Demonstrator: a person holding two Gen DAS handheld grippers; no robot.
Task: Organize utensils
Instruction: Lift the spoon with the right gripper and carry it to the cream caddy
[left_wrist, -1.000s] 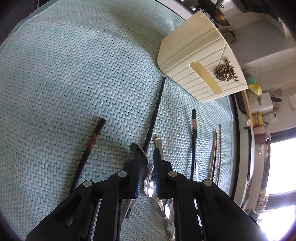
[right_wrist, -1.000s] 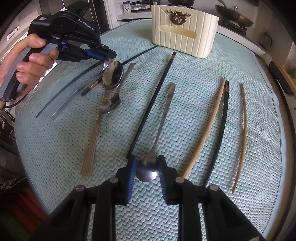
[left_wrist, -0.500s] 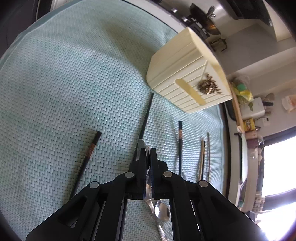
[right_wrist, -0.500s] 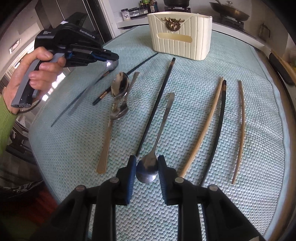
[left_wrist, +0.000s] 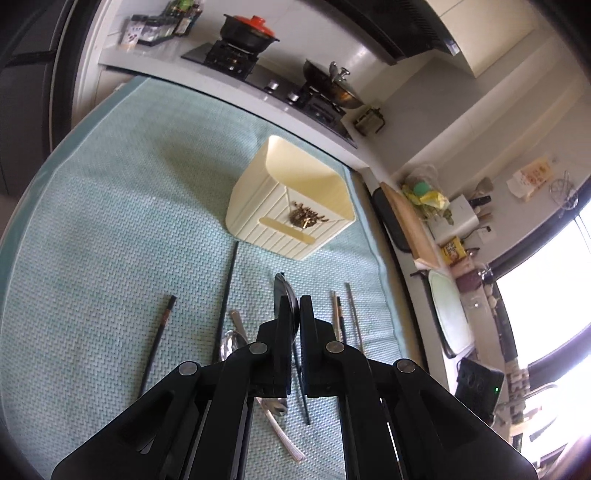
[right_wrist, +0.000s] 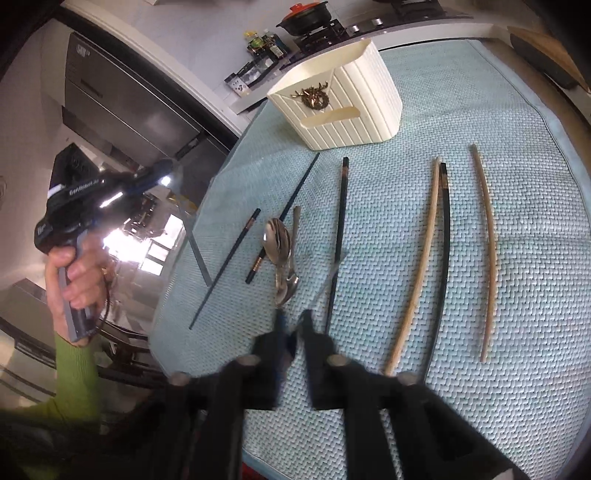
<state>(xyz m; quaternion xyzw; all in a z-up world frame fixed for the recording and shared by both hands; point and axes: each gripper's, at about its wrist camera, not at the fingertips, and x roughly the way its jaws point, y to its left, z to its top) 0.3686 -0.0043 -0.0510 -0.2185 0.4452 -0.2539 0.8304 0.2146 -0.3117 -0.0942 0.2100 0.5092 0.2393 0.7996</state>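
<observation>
My left gripper (left_wrist: 294, 300) is shut on a steel spoon (left_wrist: 281, 295), held edge-on in the air above the mat, in front of the cream utensil holder (left_wrist: 291, 199). In the right wrist view it (right_wrist: 162, 173) hangs high at the left with the spoon's handle (right_wrist: 197, 251) slanting down. My right gripper (right_wrist: 291, 317) is shut on another spoon, whose blurred handle (right_wrist: 334, 267) sticks up from the fingers. The holder (right_wrist: 343, 110) stands at the far end of the mat. Two spoons (right_wrist: 280, 251), black chopsticks (right_wrist: 340, 229) and wooden chopsticks (right_wrist: 417, 266) lie on the mat.
The teal woven mat (right_wrist: 517, 258) covers a round table whose edge is close at the left and right. A stove with pots (left_wrist: 251, 37) and a cluttered counter (left_wrist: 443, 229) lie beyond the table.
My left gripper rose and tilted up with its spoon, so the holder and stove came into view. My right gripper lifted its spoon off the mat and swung left.
</observation>
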